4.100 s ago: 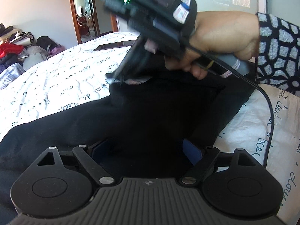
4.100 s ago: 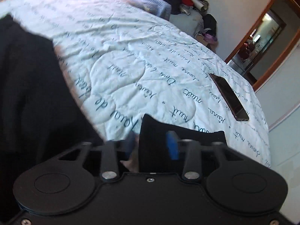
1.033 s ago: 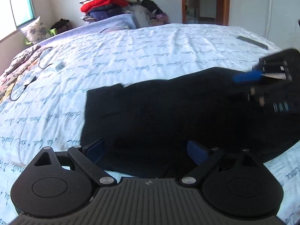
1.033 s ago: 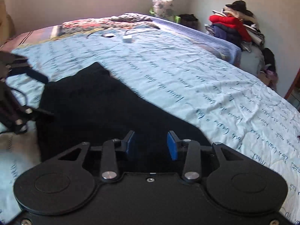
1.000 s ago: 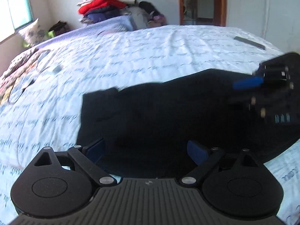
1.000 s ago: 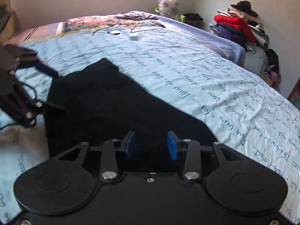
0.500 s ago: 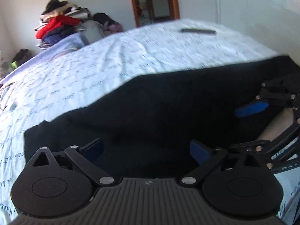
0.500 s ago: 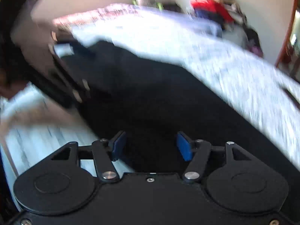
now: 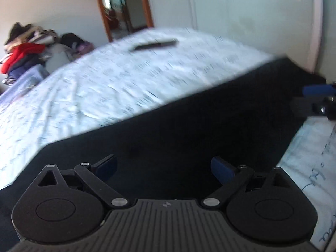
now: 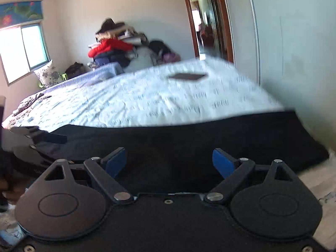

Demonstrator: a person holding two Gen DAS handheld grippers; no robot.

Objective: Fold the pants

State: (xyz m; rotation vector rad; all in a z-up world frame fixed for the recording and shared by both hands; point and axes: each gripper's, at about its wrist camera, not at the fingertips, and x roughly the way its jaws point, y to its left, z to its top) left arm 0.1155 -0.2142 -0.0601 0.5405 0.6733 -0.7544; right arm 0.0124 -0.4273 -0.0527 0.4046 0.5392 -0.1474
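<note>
The black pants lie flat as a long band across the near edge of the bed; they also show in the right wrist view. My left gripper is open and empty just over the pants' near edge. My right gripper is open and empty, low over the pants' near edge. The right gripper's blue pads show at the far right of the left wrist view. The left gripper's fingers show at the left of the right wrist view.
The white quilt with printed writing covers the bed. A dark phone lies on it at the far side, also in the right wrist view. A clothes pile and a doorway stand behind.
Both grippers have swung round toward the door end of the bed and dropped low over the pants' near edge. The right gripper's jaws have opened wider. The pants lie unmoved.
</note>
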